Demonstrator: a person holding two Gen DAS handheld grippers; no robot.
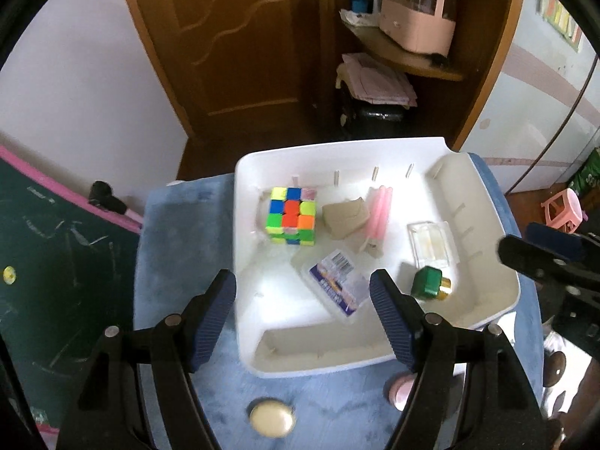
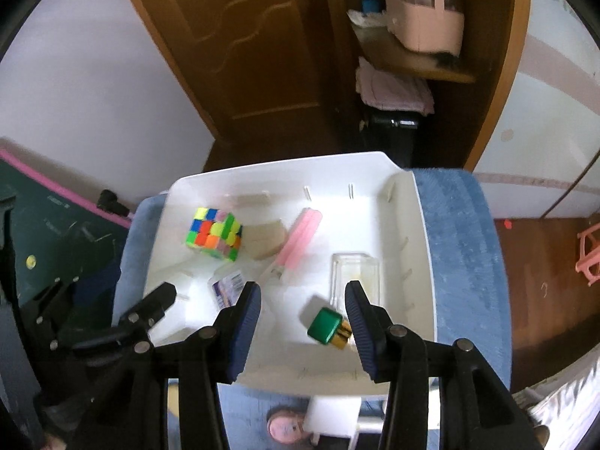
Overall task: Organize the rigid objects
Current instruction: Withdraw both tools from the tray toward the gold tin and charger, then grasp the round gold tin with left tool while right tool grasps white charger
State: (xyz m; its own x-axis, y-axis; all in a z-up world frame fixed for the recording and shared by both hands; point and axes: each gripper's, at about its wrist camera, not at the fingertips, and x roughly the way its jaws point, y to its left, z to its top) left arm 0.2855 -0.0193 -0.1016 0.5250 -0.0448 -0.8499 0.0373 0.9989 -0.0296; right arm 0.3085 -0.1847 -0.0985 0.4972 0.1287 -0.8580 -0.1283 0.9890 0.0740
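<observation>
A white tray [image 1: 487,225] sits on a blue cloth and shows in the right wrist view too [image 2: 420,247]. In it lie a colourful puzzle cube [image 1: 291,220] [image 2: 213,233], a beige block [image 1: 345,215], a pink tube [image 1: 379,214] [image 2: 300,242], a clear box [image 1: 429,243] [image 2: 354,275], a labelled plastic case [image 1: 335,285] [image 2: 228,288] and a green-capped bottle [image 1: 429,283] [image 2: 328,325]. My left gripper [image 1: 303,292] is open and empty above the tray's front. My right gripper [image 2: 303,305] is open and empty, just above the green-capped bottle.
A cream round object [image 1: 270,420] and a pink round object [image 1: 400,392] lie on the blue cloth [image 1: 180,247] in front of the tray. A green board [image 1: 48,255] stands left. A wooden door [image 1: 240,37] and shelves are behind.
</observation>
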